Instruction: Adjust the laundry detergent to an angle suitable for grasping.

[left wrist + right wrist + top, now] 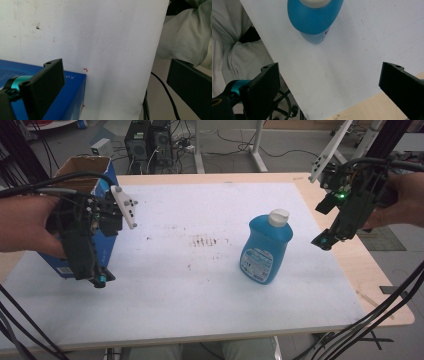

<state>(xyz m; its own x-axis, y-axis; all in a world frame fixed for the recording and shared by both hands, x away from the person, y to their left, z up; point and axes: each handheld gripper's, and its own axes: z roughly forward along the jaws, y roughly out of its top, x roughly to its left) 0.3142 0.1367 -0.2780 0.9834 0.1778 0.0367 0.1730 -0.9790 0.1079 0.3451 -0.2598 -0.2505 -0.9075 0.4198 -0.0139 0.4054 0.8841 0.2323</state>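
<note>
Approach stage, by the look of it: right gripper (325, 240) held above the table edge, jaws wide, nothing between; left gripper (95, 277) likewise wide and empty, beside the blue box (82, 175). Bottle (265, 247) stood upright mid-mat (200, 285), long axis vertical, cap up. Next: lowering, straddling the bottle's body
</note>
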